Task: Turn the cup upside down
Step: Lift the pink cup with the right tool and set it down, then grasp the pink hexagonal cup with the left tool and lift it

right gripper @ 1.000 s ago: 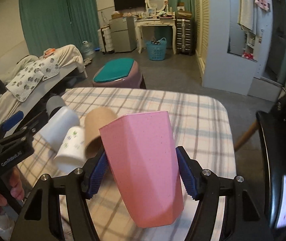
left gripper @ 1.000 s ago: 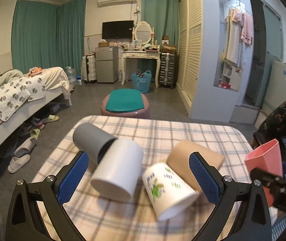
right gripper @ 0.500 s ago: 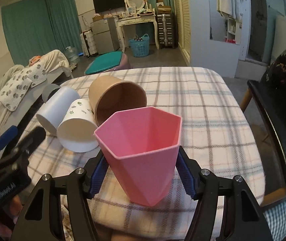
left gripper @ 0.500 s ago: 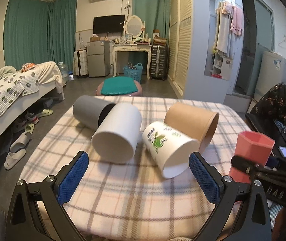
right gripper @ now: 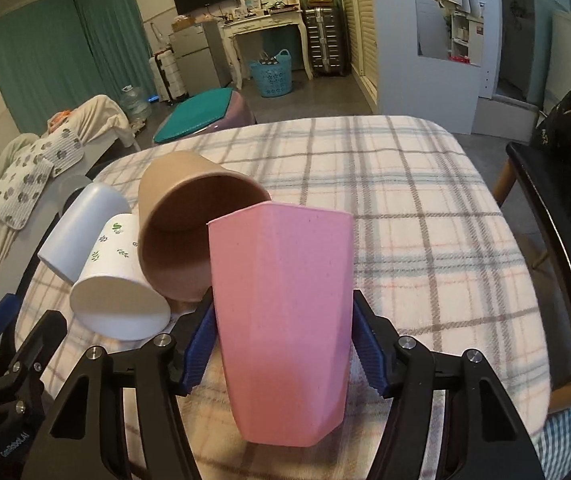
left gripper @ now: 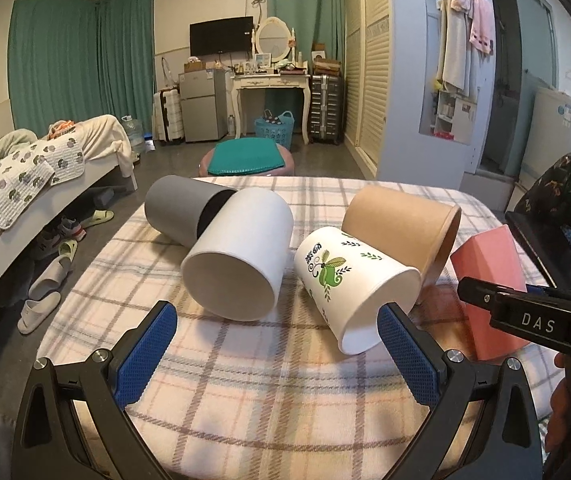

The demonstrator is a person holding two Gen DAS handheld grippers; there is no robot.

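Observation:
My right gripper is shut on a pink faceted cup, held near the front right of the table with its mouth up and tilted away from the camera. The pink cup also shows at the right of the left wrist view. My left gripper is open and empty, just above the tablecloth at the table's front edge, in front of the lying cups. A white cup, a white cup with a green leaf print, a brown cup and a grey cup lie on their sides.
The table carries a plaid cloth. A pink stool with a green cushion stands beyond the far edge. A bed is at the left, a black chair at the right.
The right gripper has turned the pink cup from base-up to mouth-up and brought it down close to the table. The left gripper has dropped lower and drawn back toward the front edge.

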